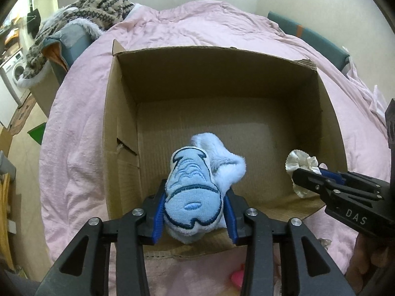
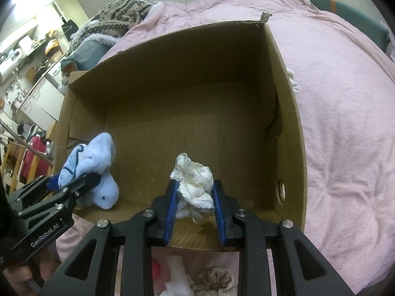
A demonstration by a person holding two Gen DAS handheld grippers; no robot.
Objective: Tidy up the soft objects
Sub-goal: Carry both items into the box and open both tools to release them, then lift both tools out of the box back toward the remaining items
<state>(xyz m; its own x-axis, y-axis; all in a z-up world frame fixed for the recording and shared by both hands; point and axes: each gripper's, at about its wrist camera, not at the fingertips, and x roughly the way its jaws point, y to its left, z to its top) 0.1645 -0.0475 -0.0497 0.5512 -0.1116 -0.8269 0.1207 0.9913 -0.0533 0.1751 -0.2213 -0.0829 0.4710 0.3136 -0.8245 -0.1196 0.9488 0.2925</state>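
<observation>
A pink duvet (image 1: 197, 32) covers the bed. On it sits an open cardboard box (image 1: 118, 123), the landmark here. Inside the box, near its front wall, the left gripper (image 1: 195, 212) has its jaws clamped on a blue plush toy (image 1: 192, 187). Beside it, also inside, the right gripper (image 2: 195, 197) has its jaws clamped on a white frilly scrunchie (image 2: 195, 182).
</observation>
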